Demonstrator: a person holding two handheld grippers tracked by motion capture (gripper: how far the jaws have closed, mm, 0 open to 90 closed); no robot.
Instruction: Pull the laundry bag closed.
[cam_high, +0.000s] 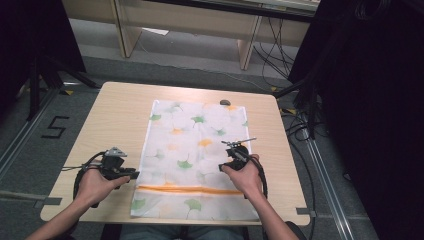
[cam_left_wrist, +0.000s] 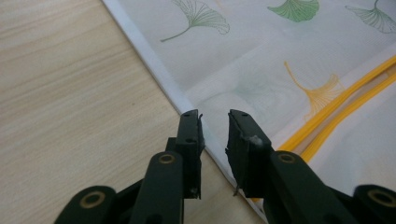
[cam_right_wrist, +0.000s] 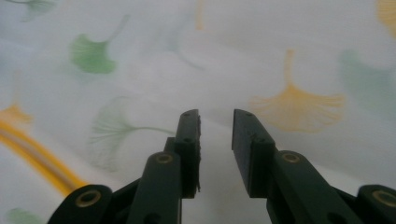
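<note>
Here the left gripper has its jaws parted by a narrow gap and empty, straddling the white hem of the pillowcase where cloth meets bare table; that placement suggests the edge is the intended bite, since a flat hem is easiest to pinch from the side. In the high view this gripper sits at lower left, just off the cloth's left border, level with the orange stripe.

The right gripper is likewise slightly apart and holds nothing, its jaws hovering over printed ginkgo leaves rather than over an edge. In the high view it lies right of centre, above the pillowcase interior, probably to steady or smooth the fabric while the other side is taken.

The pillowcase lies flat and lengthwise down the middle of the frame, its near end reaching the table's bottom edge. A small dark object rests beyond its far end.
</note>
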